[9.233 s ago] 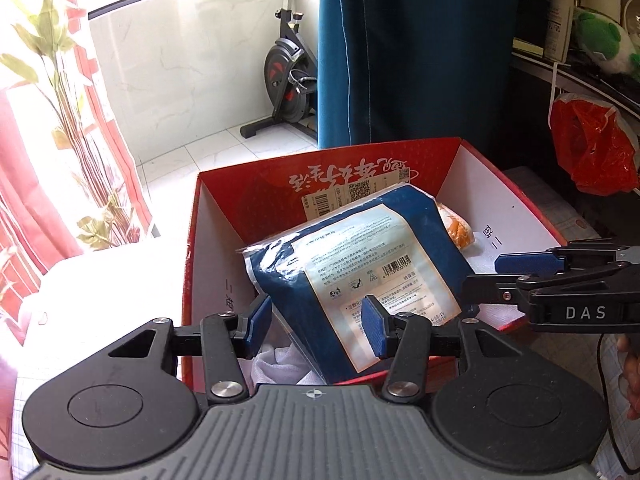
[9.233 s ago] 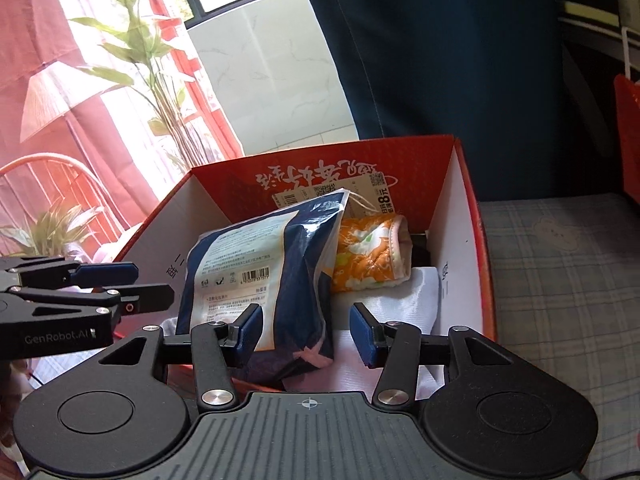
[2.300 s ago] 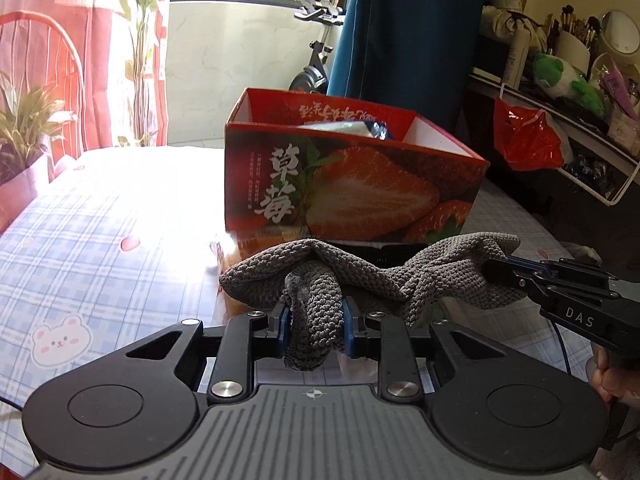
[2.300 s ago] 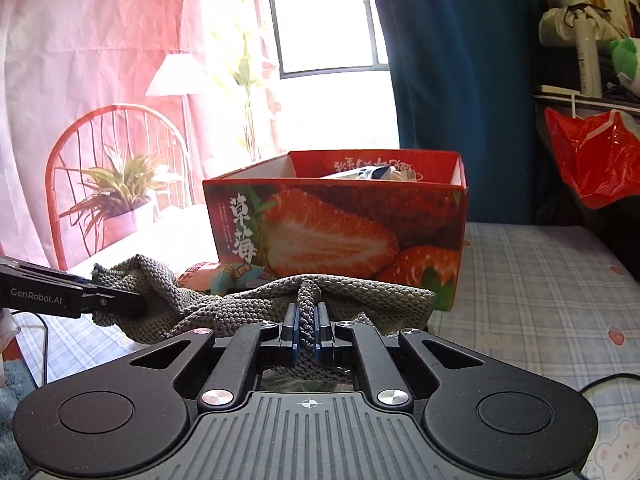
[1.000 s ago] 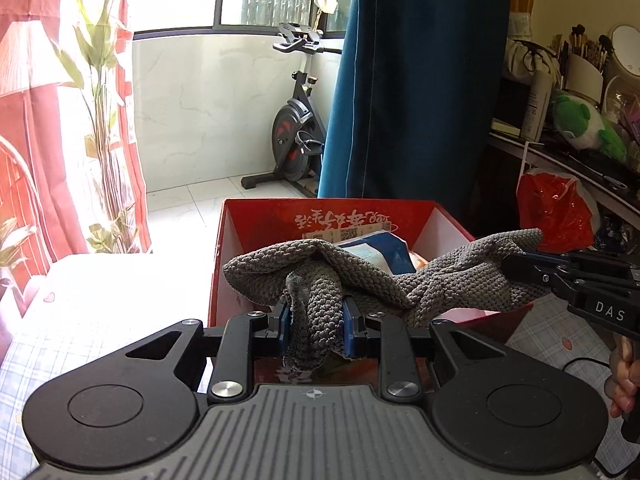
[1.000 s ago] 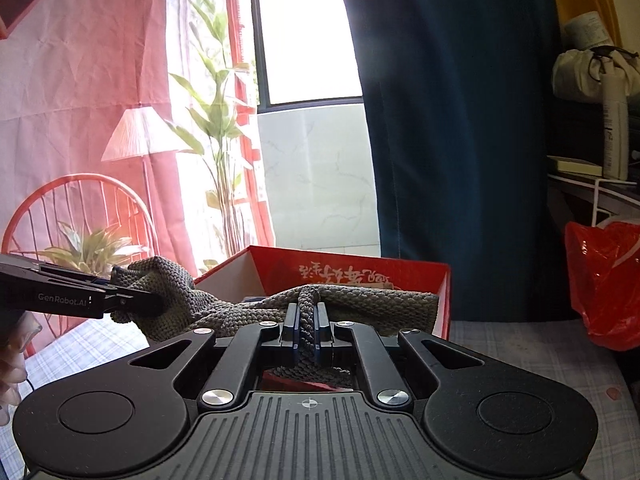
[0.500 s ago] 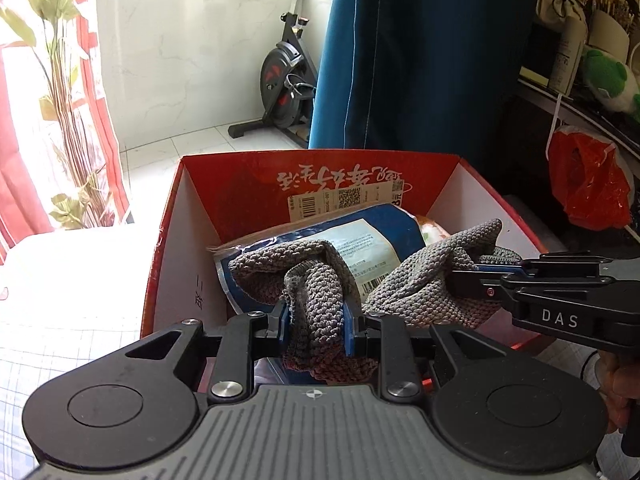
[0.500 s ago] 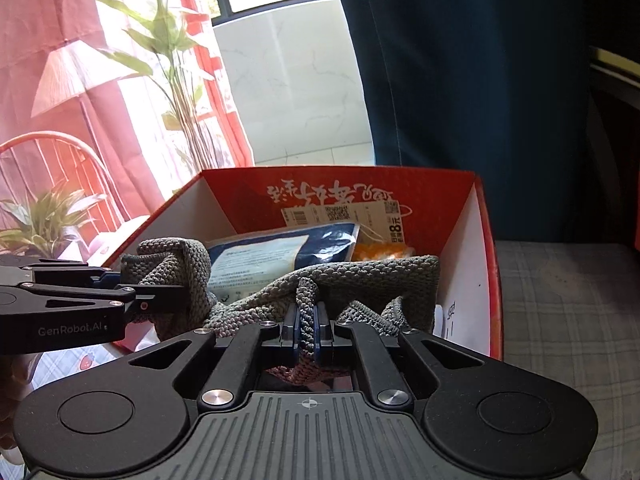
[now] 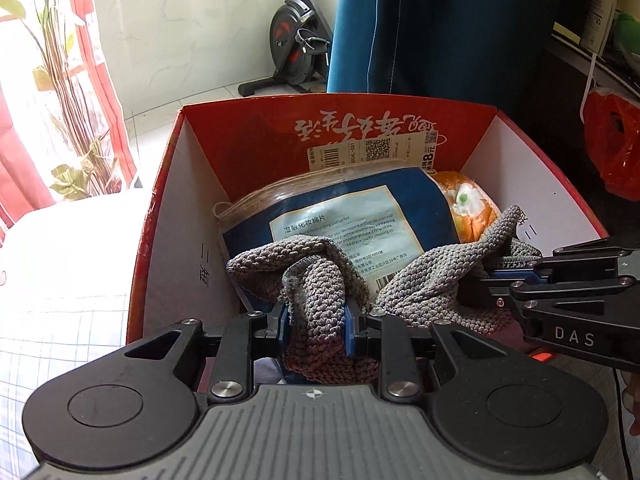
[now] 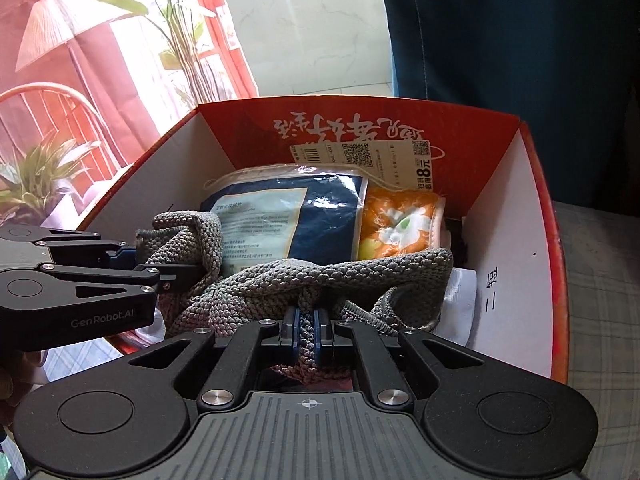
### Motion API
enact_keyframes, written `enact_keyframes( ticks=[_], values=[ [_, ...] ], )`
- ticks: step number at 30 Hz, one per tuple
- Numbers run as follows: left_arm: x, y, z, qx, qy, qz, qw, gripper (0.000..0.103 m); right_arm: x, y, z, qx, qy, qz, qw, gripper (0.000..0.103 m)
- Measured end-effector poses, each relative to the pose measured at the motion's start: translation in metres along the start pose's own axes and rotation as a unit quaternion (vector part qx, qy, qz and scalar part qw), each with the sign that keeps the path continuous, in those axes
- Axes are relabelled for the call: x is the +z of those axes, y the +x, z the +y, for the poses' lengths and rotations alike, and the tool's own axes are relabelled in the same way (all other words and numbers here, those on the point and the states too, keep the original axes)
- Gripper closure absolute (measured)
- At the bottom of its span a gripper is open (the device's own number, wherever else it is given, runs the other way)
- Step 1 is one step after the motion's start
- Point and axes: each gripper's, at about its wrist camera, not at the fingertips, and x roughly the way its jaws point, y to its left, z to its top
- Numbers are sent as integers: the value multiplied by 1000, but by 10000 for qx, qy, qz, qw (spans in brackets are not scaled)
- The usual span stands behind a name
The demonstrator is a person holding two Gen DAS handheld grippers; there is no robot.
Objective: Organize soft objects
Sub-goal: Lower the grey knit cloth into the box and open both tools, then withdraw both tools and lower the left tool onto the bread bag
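— Cloth first: where is it, and what have you got on it?

— Your left gripper (image 9: 316, 330) pinches a thick bunched fold of the grey knitted cloth (image 9: 424, 280), blue pads pressed into it from both sides. Your right gripper (image 10: 306, 328) is nearly pressed together, clamping a thin twisted ridge of the same cloth (image 10: 320, 276). The cloth spans between the two, sagging in the middle.

— And is it in the box?

— It hangs over the near part of the red cardboard box (image 9: 168, 216), low inside the walls, draped across the near end of the blue packet (image 9: 340, 208). Whether it rests on the packet or only hovers above it you cannot tell from either view.

— What lies beyond it?

— The blue packet with its pale printed label lies across the middle of the box. Just beside it, toward the box's right wall, sits an orange floral fabric piece (image 10: 396, 220). Something white (image 10: 460, 296) shows under the cloth at the right wall. On the far wall hangs a barcode tag (image 10: 364, 156). Checked worktop (image 10: 600, 264) lies outside the box's right wall.
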Motion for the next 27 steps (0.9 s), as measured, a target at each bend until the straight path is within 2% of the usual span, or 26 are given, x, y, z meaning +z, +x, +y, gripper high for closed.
enact_keyframes(
  ticks=[4, 7, 9, 12, 13, 15, 17, 20, 27],
  values=[
    [2, -7, -3, 89, 61, -33, 9999, 72, 1, 0, -7, 115, 384, 29, 9992, 97],
    [4, -15, -2, 124, 77, -42, 9999, 60, 1, -4, -11, 155, 599, 20, 9981, 96],
    [5, -20, -1, 185, 71, -83, 9998, 44, 0, -8, -12, 144, 681, -1, 9976, 96],
    [5, -31, 2, 208, 61, -174, 9996, 35, -1, -15, -9, 68, 667, -58, 9977, 94],
    [5, -35, 2, 192, 54, -212, 9996, 33, -2, -18, -8, 40, 635, -85, 9979, 92],
    [4, -44, 2, 139, 45, -295, 9995, 19, -3, -24, -3, 8, 539, -174, 9984, 84],
    [3, -53, -1, 161, 119, -398, 9990, 12, -3, -30, 5, -142, 284, -318, 9990, 71],
    [1, -62, -5, 196, 159, -454, 9986, 12, -6, -41, 17, -232, 39, -445, 9987, 60],
    [-12, -89, -3, 294, 77, -669, 9973, 11, -20, -68, 37, -287, -353, -713, 9964, 54]
  ],
)
